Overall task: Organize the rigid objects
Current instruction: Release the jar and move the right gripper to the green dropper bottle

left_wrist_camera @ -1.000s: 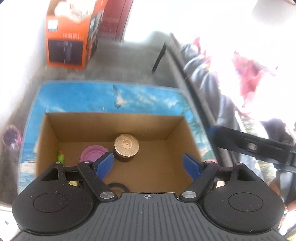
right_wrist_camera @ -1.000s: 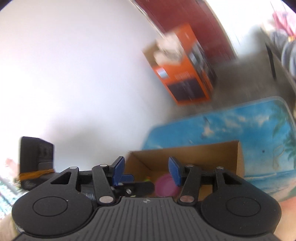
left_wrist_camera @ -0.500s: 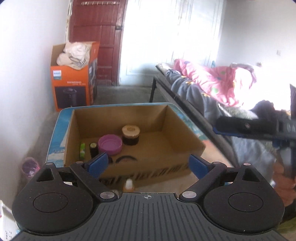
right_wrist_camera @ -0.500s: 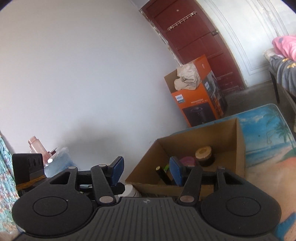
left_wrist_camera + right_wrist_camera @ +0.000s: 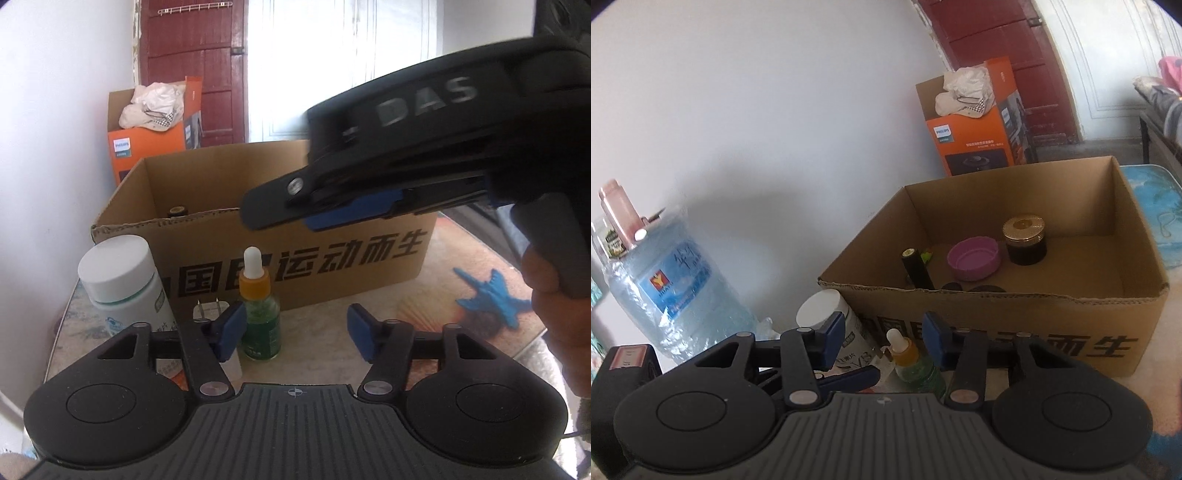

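An open cardboard box (image 5: 332, 258) (image 5: 1015, 325) stands on the table. It holds a gold-lidded dark jar (image 5: 1025, 240), a purple lid (image 5: 973, 258) and a black tube (image 5: 916, 269). In front of it stand a green dropper bottle (image 5: 258, 314) (image 5: 912, 362), a white-capped pill bottle (image 5: 122, 284) (image 5: 834, 332) and a white plug (image 5: 210, 308). My left gripper (image 5: 293, 330) is open and empty, low over the table just right of the dropper bottle. My right gripper (image 5: 884, 339) is open and empty, above the dropper bottle; it also shows in the left wrist view (image 5: 332, 206).
A large water jug (image 5: 665, 280) with a pink bottle (image 5: 618, 214) on it stands at the left wall. An orange Philips carton (image 5: 975, 122) (image 5: 155, 133) sits by the red door. The tablecloth (image 5: 480, 280) has a beach print. A bed (image 5: 1163, 99) is at the right.
Both grippers have pulled back from over the box and dropped low in front of it. The bottles and plug have come into view. The right gripper now crosses the left wrist view.
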Available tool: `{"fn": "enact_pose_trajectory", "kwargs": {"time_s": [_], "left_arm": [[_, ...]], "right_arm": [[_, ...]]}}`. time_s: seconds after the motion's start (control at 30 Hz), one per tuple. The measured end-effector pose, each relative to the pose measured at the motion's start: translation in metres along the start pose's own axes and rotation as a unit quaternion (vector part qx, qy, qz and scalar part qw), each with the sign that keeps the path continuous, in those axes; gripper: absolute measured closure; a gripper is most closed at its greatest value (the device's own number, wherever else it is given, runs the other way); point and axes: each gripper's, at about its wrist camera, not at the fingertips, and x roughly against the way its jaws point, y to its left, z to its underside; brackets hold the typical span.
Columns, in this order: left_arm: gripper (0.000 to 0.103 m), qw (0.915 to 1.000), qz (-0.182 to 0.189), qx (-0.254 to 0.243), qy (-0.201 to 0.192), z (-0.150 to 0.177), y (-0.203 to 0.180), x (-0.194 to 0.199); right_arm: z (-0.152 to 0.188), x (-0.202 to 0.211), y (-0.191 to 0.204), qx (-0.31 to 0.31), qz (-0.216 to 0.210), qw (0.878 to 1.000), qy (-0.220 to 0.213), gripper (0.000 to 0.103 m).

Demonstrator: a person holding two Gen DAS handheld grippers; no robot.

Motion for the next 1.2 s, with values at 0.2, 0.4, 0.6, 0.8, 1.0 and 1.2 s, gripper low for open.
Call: {"fn": "enact_pose_trajectory", "kwargs": {"time_s": [0.2,0.4,0.6,0.8,1.0,1.2], "left_arm": [[0.050,0.9998,-0.016,-0.002,0.010,0.010,0.000,-0.010],[0.055,0.9986,-0.026,0.010,0.044,0.014,0.001,-0.026],[0.054,0.9984,-0.038,0.013,0.040,0.012,0.001,-0.036],[0.054,0.9991,-0.019,0.017,0.035,0.011,0.000,-0.038],[0.054,0.9993,0.017,0.008,0.033,0.011,-0.011,-0.037],[0.054,0.9976,0.060,-0.016,0.033,0.013,-0.031,-0.042]], "right_arm": [[0.005,-0.025,0.005,0.036,0.011,0.999,0.030,0.070],[0.007,-0.037,0.001,0.043,0.018,0.998,0.046,0.076],[0.007,-0.041,-0.004,0.034,0.020,0.998,0.055,0.080],[0.008,-0.035,-0.012,0.012,0.023,0.998,0.057,0.080],[0.012,-0.017,-0.023,-0.011,0.042,0.998,0.055,0.080],[0.020,0.010,-0.035,-0.032,0.069,0.996,0.052,0.080]]}}
